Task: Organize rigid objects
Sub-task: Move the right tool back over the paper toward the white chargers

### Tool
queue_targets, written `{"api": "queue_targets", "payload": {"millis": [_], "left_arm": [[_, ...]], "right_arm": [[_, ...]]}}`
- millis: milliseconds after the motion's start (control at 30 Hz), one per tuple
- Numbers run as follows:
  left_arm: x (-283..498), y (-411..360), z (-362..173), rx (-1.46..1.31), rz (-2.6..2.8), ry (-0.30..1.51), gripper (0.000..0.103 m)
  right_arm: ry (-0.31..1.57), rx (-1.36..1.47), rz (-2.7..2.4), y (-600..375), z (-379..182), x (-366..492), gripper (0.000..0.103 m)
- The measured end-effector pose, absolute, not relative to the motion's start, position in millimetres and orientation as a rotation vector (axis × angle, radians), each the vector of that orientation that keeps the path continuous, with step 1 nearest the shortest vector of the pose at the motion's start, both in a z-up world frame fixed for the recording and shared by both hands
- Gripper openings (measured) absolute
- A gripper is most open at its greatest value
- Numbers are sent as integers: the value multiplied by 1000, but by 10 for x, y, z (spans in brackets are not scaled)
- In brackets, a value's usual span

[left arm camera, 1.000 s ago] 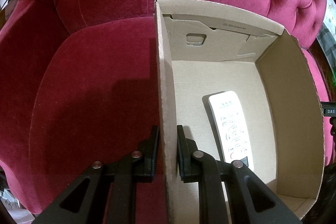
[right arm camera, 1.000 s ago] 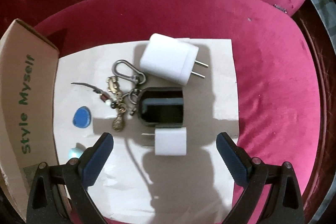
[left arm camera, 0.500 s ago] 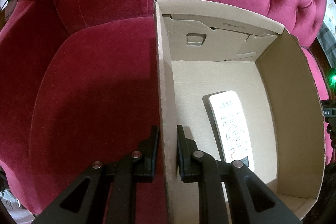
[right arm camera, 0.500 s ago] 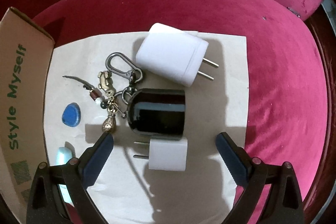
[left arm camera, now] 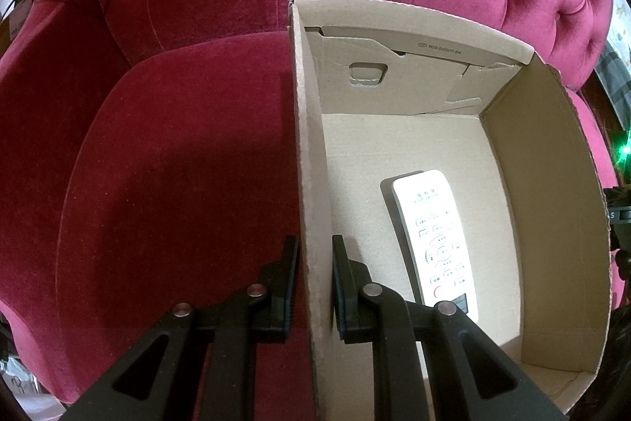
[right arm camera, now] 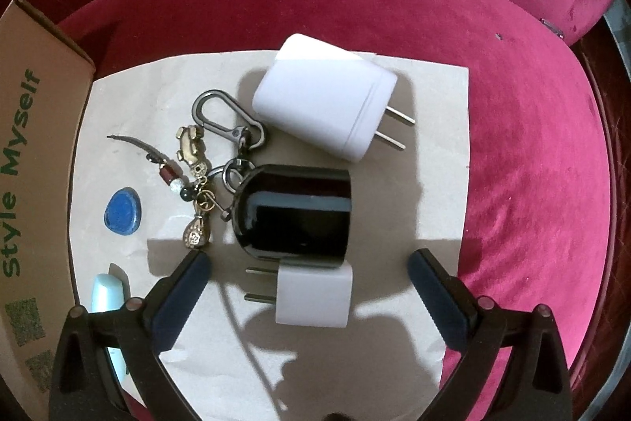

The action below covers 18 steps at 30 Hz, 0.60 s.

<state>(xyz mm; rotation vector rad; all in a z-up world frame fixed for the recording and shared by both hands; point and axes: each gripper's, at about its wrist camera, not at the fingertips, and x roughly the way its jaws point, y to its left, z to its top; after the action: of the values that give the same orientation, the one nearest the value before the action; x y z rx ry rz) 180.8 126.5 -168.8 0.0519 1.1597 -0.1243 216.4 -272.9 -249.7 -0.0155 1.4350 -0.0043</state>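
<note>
The small white plug lies on the paper sheet, near the sheet's bottom edge, right between your right gripper jaws. Those jaws are spread wide and touch nothing; the plug sits apart from both. Its two prongs point to the left jaw. Touching its top is the shiny black round thing. Above that, near the sheet's top edge, lies the big white plug, with its prongs pointing right. To the left of the black thing lies the keychain with its clip and charms. Farther left are a blue stone and, by the left jaw, a light blue thing.

Your left gripper is clenched on the left wall of the cardboard box, one jaw outside and one inside. A white remote lies flat on the box floor, just to the right of the inner jaw. The box and the sheet rest on the red velvet sofa.
</note>
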Motion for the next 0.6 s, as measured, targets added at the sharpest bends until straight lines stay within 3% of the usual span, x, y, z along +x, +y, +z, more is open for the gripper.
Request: {"api": "queue_targets", "payload": {"millis": [467, 600], "left_arm": [[1809, 1264, -1690, 56, -122, 1159, 17], [1809, 1263, -1690, 57, -123, 1159, 17]], "right_arm": [[1401, 25, -65, -2758, -2516, 2157, 103], [1407, 28, -59, -2754, -2492, 2114, 93]]}}
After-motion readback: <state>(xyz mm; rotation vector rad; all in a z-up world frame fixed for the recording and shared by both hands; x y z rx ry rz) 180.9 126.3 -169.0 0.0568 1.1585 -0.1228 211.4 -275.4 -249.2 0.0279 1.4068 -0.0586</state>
